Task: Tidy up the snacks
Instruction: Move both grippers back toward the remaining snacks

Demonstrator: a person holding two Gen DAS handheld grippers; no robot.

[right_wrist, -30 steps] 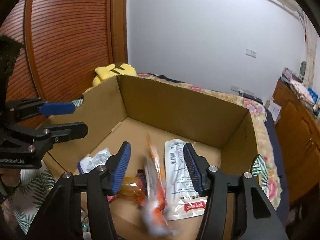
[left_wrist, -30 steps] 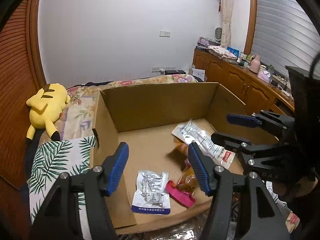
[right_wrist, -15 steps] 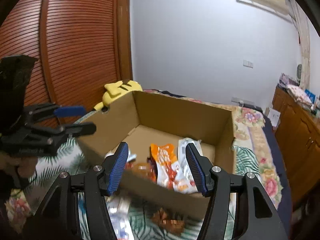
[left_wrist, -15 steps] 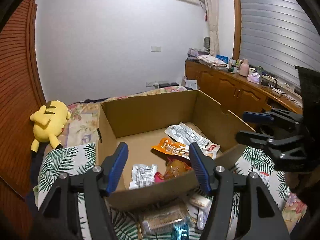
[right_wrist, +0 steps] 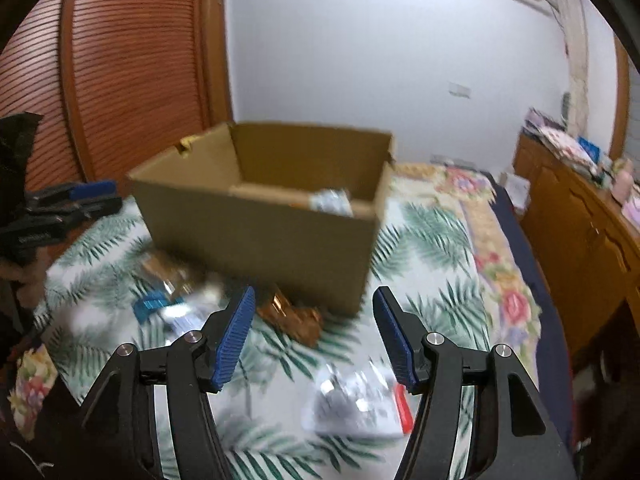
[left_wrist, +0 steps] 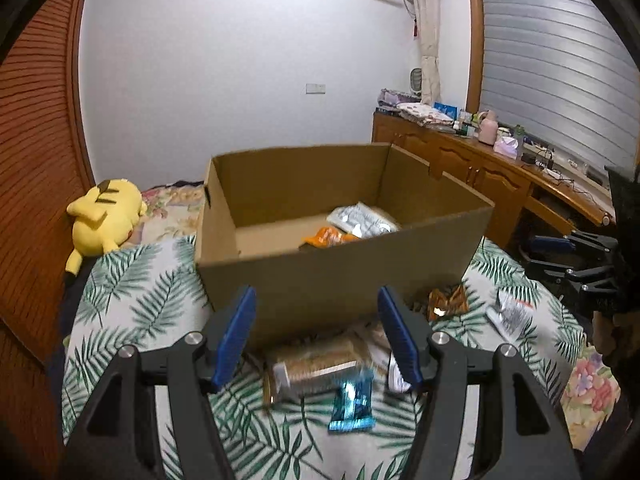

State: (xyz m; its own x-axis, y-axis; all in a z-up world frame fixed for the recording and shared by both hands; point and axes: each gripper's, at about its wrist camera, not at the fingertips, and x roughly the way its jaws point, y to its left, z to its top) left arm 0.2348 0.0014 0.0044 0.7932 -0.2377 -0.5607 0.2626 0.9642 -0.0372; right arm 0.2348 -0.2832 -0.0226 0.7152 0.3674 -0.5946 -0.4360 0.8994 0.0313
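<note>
A cardboard box stands on the leaf-print bed. It holds an orange packet and a silver packet. In front of it lie a brown packet, a blue packet, a bronze packet and a silver packet with red trim. My left gripper is open and empty above the brown packet. My right gripper is open and empty, near the bronze packet.
A yellow plush toy lies at the bed's left by the wooden wall. A wooden counter with clutter runs along the right. The bed edge drops off to the right.
Both grippers have pulled back and down from over the box to in front of it. An orange packet dropped from the right gripper into the box.
</note>
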